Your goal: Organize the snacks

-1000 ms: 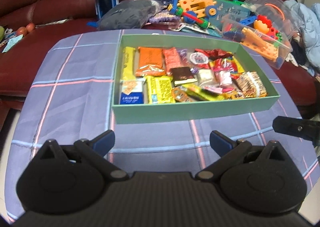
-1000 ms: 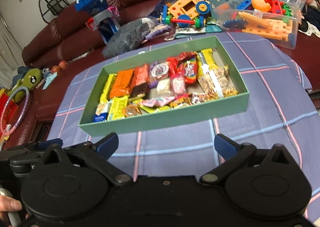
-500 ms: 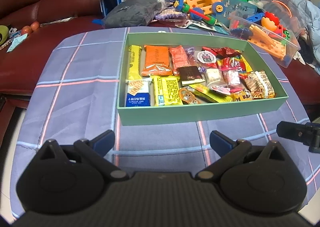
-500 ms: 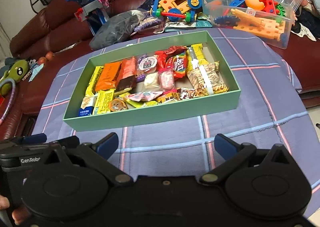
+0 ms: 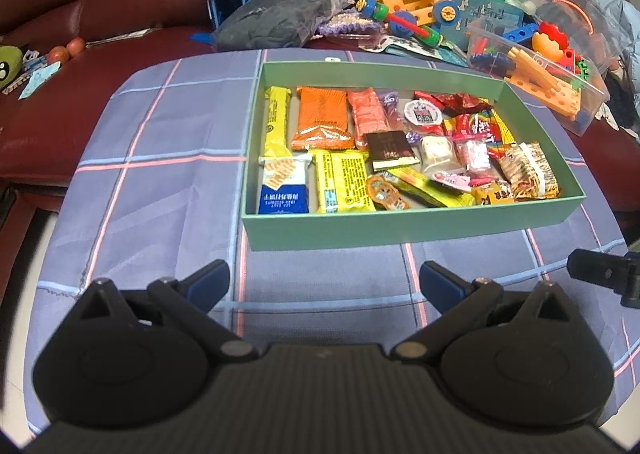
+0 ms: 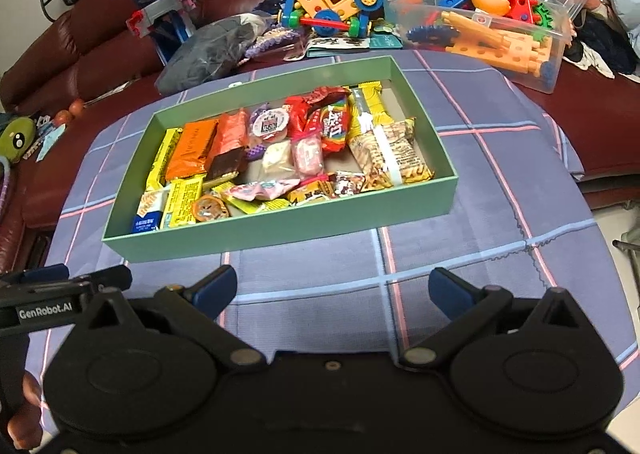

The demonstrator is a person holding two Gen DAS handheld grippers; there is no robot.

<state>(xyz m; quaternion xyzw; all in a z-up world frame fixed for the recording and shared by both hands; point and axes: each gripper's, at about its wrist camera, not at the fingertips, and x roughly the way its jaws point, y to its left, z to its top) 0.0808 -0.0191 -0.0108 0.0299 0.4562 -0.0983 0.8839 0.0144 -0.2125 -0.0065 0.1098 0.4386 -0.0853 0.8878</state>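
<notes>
Both claws hang over the near edge of the purple plaid tablecloth (image 5: 160,181), side by side and holding nothing. The left gripper (image 5: 324,282) has its blue-tipped fingers (image 5: 208,284) spread wide; the right gripper (image 6: 334,292) is just as wide. Straight ahead of both, apart from the fingertips, sits the shallow green cardboard box (image 5: 400,230) packed with wrapped snacks: a long yellow bar (image 5: 276,121) and an orange packet (image 5: 322,119) toward its far left, a brown-patterned biscuit pack (image 5: 528,171) at its right end. Beyond the box, a dark red leather sofa (image 6: 100,37) carries a clear plastic tub of building toys (image 6: 500,25).
</notes>
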